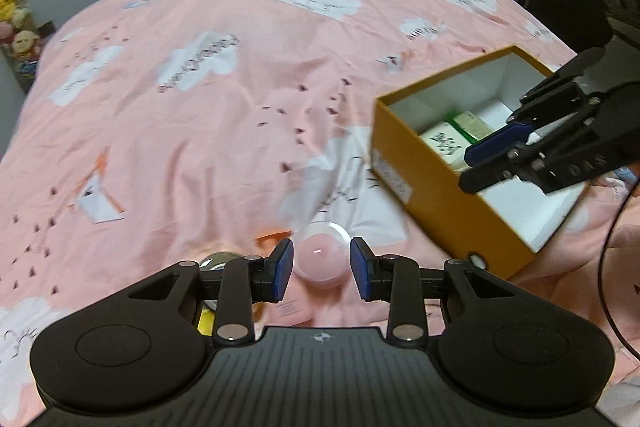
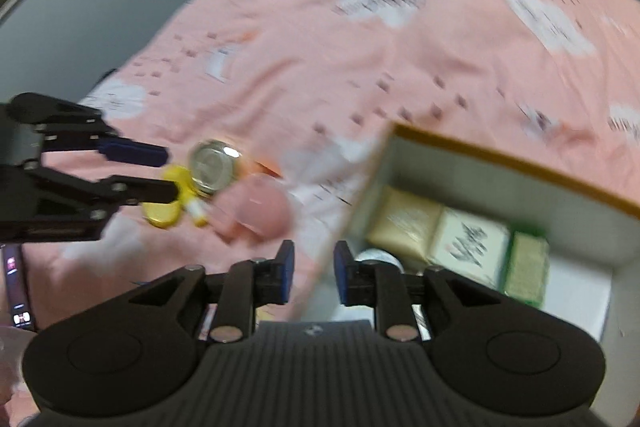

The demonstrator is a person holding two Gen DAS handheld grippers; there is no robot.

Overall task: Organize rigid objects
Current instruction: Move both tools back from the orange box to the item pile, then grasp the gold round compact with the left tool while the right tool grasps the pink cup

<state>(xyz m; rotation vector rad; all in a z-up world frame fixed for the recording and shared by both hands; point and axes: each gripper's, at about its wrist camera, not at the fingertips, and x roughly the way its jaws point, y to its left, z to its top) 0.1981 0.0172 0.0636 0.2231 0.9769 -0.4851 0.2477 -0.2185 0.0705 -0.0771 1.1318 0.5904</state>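
We hold the left gripper (image 1: 322,269) spread around a pink cup (image 1: 320,259); our right gripper (image 2: 314,277), spread, hangs over the box (image 2: 500,155).

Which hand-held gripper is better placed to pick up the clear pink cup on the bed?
Left. The left hand-held gripper is open with the pink cup between its fingers; the right hand-held gripper hangs open over the orange box.
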